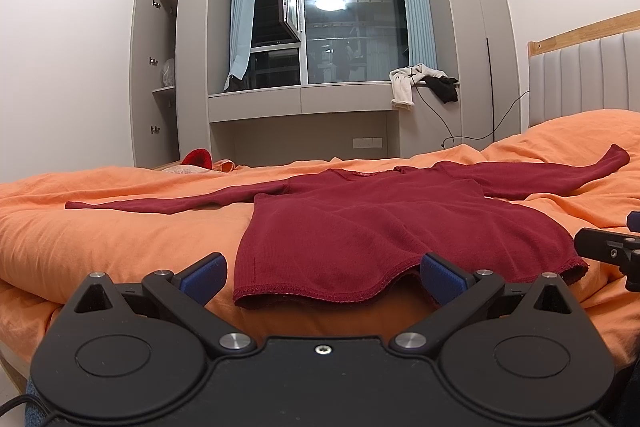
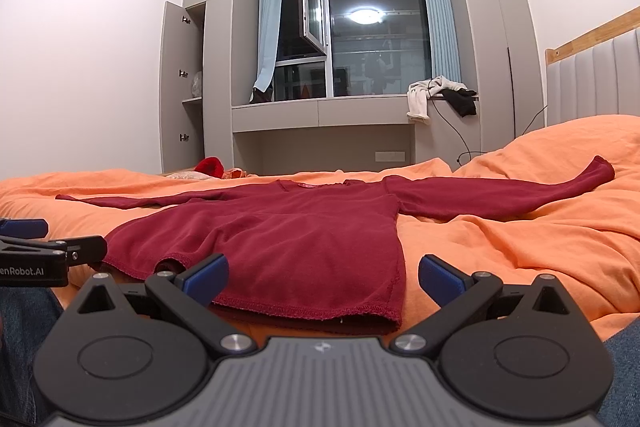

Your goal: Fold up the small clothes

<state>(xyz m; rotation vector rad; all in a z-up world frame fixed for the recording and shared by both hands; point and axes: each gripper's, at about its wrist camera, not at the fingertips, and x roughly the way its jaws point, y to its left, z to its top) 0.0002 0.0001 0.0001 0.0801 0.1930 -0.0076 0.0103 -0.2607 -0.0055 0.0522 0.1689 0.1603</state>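
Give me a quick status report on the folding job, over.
Left gripper and right gripper: jaws open, empty, at the hem. Red sweater flat on orange bedding, sleeves spread, unfolded. Nothing in the way.

shirt [image 1: 360, 227] flat on bed [image 1: 100, 227] | sleeves toward 9 and 2 o'clock | hem at 6 | window [image 1: 352, 23] at 12
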